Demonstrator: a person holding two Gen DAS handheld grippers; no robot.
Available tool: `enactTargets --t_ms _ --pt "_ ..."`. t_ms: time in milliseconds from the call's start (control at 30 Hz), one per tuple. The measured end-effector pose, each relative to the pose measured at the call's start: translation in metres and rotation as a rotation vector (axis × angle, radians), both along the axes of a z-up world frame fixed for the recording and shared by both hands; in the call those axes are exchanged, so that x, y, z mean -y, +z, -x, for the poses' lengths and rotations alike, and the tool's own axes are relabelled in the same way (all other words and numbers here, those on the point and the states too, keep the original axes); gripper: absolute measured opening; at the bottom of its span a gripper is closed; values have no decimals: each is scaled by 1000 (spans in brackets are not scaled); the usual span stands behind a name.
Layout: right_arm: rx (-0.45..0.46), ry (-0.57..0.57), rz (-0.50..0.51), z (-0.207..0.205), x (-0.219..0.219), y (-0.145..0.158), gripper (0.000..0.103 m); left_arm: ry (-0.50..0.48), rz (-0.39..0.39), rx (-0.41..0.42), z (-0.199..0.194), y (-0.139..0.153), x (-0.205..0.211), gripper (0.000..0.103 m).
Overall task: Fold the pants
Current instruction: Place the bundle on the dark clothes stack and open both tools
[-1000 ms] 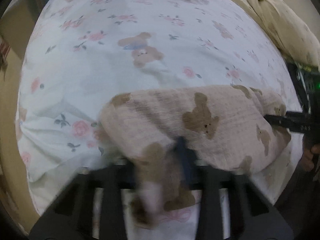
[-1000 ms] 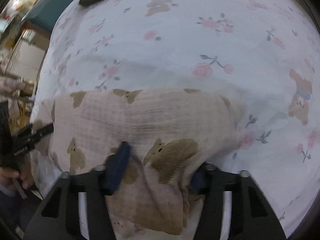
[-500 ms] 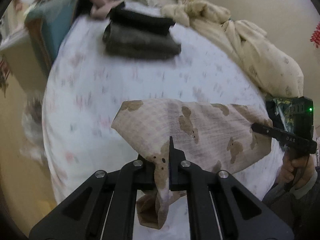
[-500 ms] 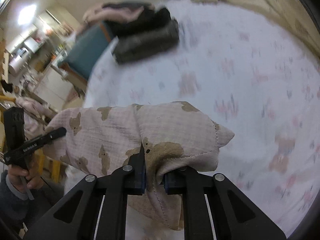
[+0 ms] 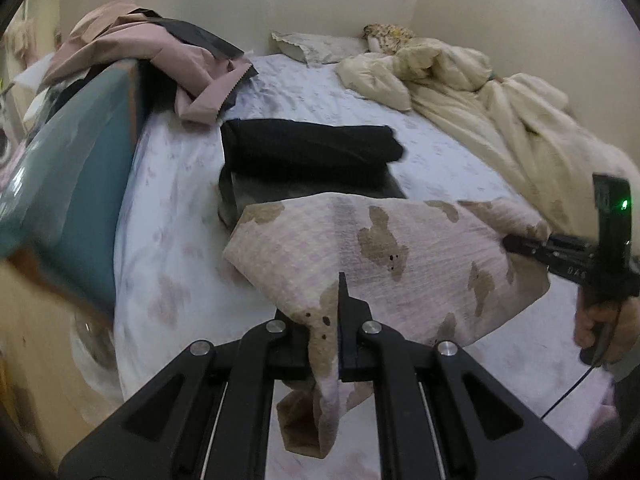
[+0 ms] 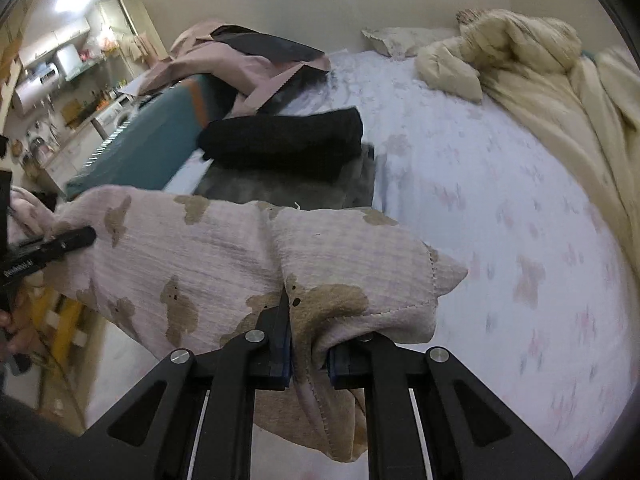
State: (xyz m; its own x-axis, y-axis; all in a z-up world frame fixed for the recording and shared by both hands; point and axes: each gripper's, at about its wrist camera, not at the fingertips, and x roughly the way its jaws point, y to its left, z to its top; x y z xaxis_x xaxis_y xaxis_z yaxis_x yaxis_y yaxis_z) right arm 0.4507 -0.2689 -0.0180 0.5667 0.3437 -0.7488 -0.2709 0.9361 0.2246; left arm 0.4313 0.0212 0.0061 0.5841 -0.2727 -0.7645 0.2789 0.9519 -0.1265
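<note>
Pale pink pants with brown bear prints [image 5: 420,248] hang stretched in the air above the floral bed sheet [image 5: 168,240], held at two ends. My left gripper [image 5: 326,320] is shut on one end, and a fold of cloth droops below its fingers. In the left wrist view my right gripper [image 5: 516,246] grips the far end, with a hand below it. From the right wrist, the pants [image 6: 192,256] bunch between the jaws of my right gripper [image 6: 308,344], which is shut on them. The left gripper [image 6: 86,236] pinches the opposite end at the left.
A folded black garment [image 5: 308,148] lies on a folded grey one [image 5: 280,196] just beyond the pants. A pink jacket [image 5: 160,60] drapes over a teal board [image 5: 68,184] at the left. A cream duvet [image 5: 480,92] and a pillow [image 5: 316,46] fill the far right.
Both grippers have lifted the pants off the sheet and pulled back, so more of the bed shows. The right jaws closed onto the cloth.
</note>
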Motion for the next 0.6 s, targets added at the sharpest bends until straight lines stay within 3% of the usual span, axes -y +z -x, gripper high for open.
enactTargets --t_ms 133,267,400,500,533,600 --pt "52 5 14 -57 -11 -16 12 5 -30 50 -54 -22 -9 5" --pt "51 28 33 -105 -27 -42 12 46 -43 33 -92 -55 -22 6" --pt "-13 -2 0 -138 -30 -82 13 70 -77 -3 -116 -98 -28 6" --pt "-26 -67 27 -143 -21 -96 27 81 -72 -2 -119 -110 -30 8" --pt "-23 -105 32 -143 -13 -97 39 86 -57 3 -120 -111 -33 8" --pt "-43 -204 61 -145 8 -99 42 92 -46 -1 -118 -109 -38 11"
